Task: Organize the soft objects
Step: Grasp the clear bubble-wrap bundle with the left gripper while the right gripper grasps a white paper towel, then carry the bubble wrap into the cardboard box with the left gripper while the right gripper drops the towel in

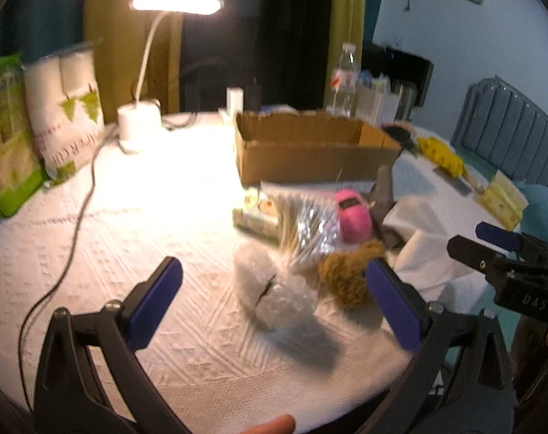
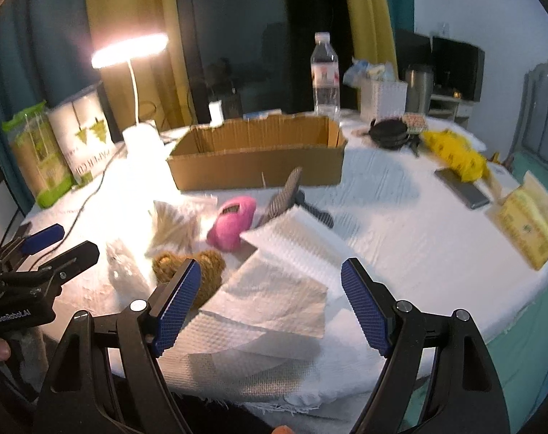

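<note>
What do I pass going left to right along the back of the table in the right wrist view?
Green package → white package → lamp → cardboard box → black pouch → yellow bag → tissue box.

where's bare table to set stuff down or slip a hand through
Bare cloth lies left of the clear plastic bag, out to the black cord and lamp base. More lies between the cardboard box, phone and yellow packet. The middle, around the pink toy, is crowded.

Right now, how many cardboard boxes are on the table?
1: the open cardboard box sits mid-table, behind the pink item and in front of the water bottle. Others may be hidden.
</note>
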